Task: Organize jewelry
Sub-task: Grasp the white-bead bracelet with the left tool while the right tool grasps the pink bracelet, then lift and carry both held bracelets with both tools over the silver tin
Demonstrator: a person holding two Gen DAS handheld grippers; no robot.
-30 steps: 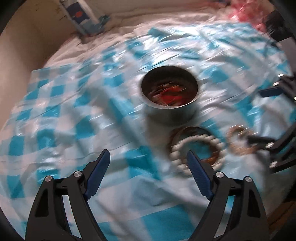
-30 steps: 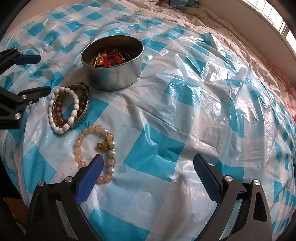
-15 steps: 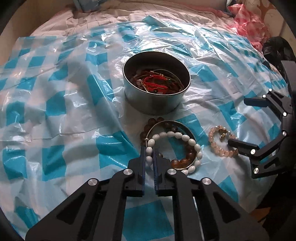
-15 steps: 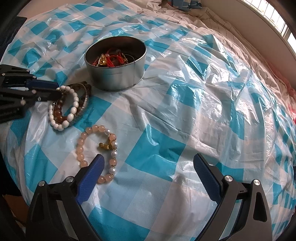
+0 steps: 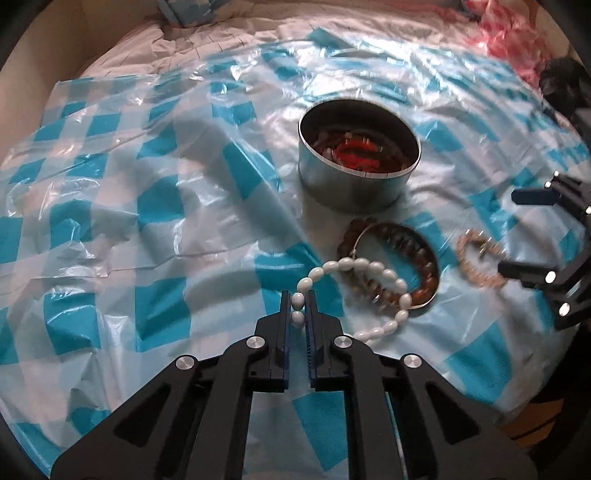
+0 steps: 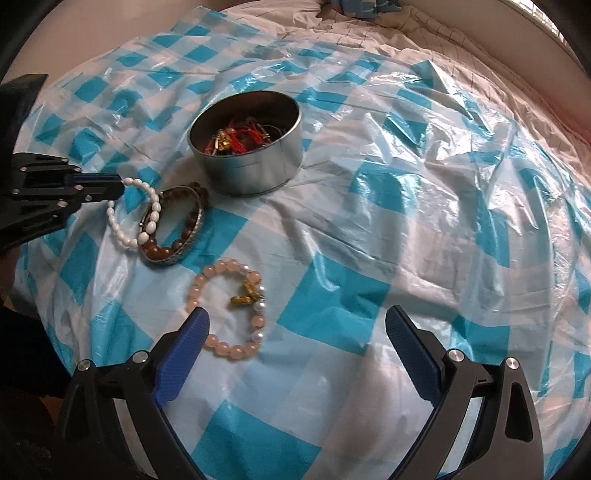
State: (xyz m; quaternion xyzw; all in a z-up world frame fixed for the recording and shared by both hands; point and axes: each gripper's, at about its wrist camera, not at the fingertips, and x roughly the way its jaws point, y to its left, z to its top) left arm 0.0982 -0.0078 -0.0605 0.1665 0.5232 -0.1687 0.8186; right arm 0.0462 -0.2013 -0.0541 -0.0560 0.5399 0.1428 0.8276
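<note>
My left gripper [image 5: 297,308] is shut on a white bead bracelet [image 5: 384,275] and lifts its near end; the far end drapes over a brown bead bracelet with a metal bangle [image 5: 413,251]. The same shows in the right wrist view: left gripper [image 6: 118,188], white bracelet [image 6: 147,218], brown bracelet [image 6: 173,236]. A round metal tin [image 5: 354,184] [image 6: 255,162] holds red and gold jewelry. A pink bead bracelet with a gold charm [image 6: 229,306] [image 5: 476,262] lies just ahead of my open right gripper [image 6: 295,347], near its left finger.
A blue-and-white checked plastic sheet [image 6: 406,192] covers the bed. Pink fabric [image 5: 509,40] lies at the far right, and a blue-white item [image 5: 192,14] at the far edge. The bed edge drops off near the left gripper [image 6: 33,288].
My left gripper went from open to shut on the white bracelet and has pulled it up and away from the brown one. The right gripper moved closer to the pink bracelet.
</note>
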